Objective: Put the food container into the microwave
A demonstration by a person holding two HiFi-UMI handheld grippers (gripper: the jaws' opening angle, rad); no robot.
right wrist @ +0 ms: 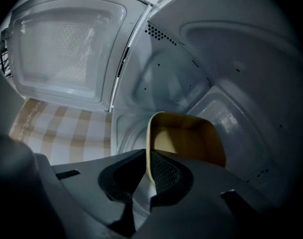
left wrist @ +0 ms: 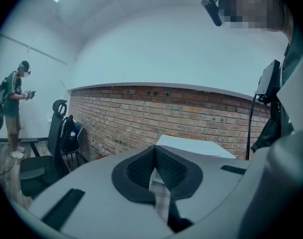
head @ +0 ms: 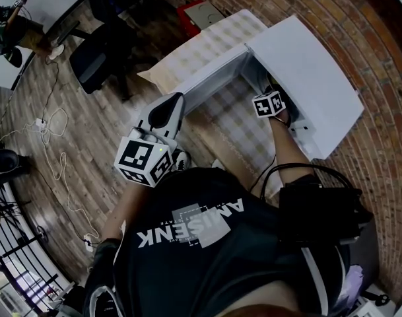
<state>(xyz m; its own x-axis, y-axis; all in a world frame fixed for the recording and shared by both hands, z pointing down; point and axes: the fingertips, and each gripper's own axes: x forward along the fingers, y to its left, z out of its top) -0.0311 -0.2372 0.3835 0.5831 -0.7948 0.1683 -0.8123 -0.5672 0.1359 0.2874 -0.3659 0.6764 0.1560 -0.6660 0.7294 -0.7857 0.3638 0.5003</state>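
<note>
Reaching past the open door (right wrist: 66,44) into the microwave (head: 313,78) with the right gripper (right wrist: 149,176) pinched nearly closed on the near wall of the yellow food container (right wrist: 188,138) — rim-held, probably for setting down near the cavity floor's front edge — and with the left gripper (left wrist: 155,158) closed, empty, held clear.

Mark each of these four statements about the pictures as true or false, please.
1. The door of the microwave stands open. True.
2. The right gripper holds the container by its rim. True.
3. The container is outside the microwave. False: it is inside the microwave, in the right gripper's jaws.
4. The left gripper holds a spoon. False: its jaws are together with nothing between them, and it is held away from the microwave.
</note>
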